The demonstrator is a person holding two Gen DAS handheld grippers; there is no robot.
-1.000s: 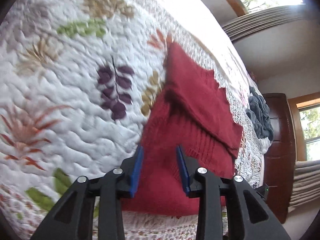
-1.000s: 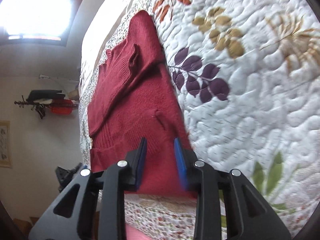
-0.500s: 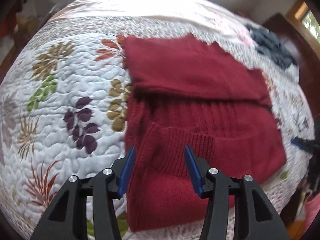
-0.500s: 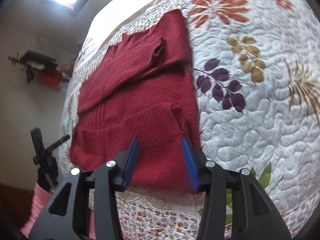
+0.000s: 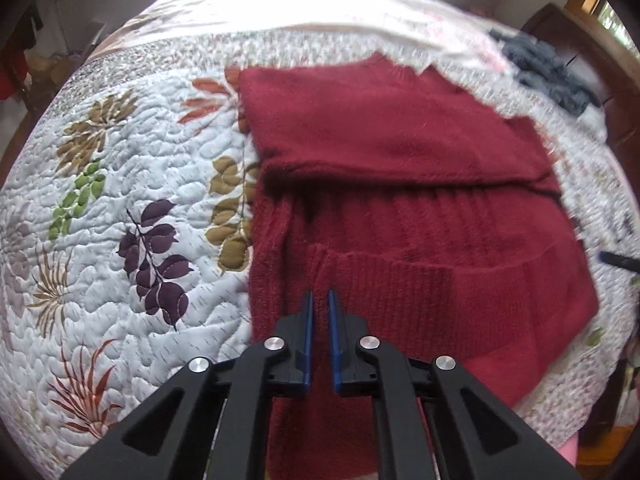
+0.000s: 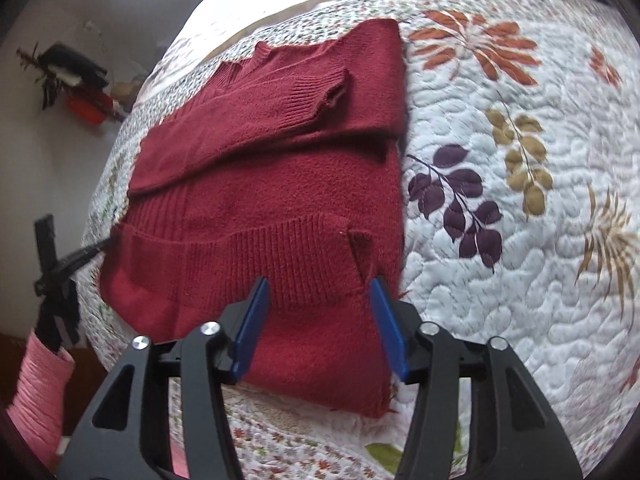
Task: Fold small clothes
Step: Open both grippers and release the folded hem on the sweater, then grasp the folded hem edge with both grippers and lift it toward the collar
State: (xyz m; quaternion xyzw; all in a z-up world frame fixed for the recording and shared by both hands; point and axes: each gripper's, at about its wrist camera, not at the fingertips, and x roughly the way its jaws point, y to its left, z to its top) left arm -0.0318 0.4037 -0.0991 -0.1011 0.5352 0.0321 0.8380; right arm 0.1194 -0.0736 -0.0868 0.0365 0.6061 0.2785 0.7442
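Observation:
A dark red knit sweater [image 5: 400, 200] lies flat on the quilted bed, its sleeves folded across the chest and a ribbed band lying across its lower part. My left gripper [image 5: 319, 296] hovers over the sweater's near left part, just short of the ribbed band's corner. Its blue pads are almost together, and I see no cloth pinched between them. In the right wrist view the sweater [image 6: 280, 184] fills the middle. My right gripper [image 6: 320, 284] stands wide open over the ribbed band near the sweater's right edge, nothing between its fingers.
The white quilt [image 5: 120, 200] with leaf prints spreads to the sweater's left, and to its right [image 6: 520, 280] in the right wrist view. A grey garment [image 5: 548, 68] lies at the far right by dark wooden furniture [image 5: 592, 52]. A pink sleeve [image 6: 40, 392] shows at the bed's near edge.
My left gripper's fingers have closed from wide apart to nearly touching. My right gripper has opened wider. Both views have swung round and now look down onto the sweater.

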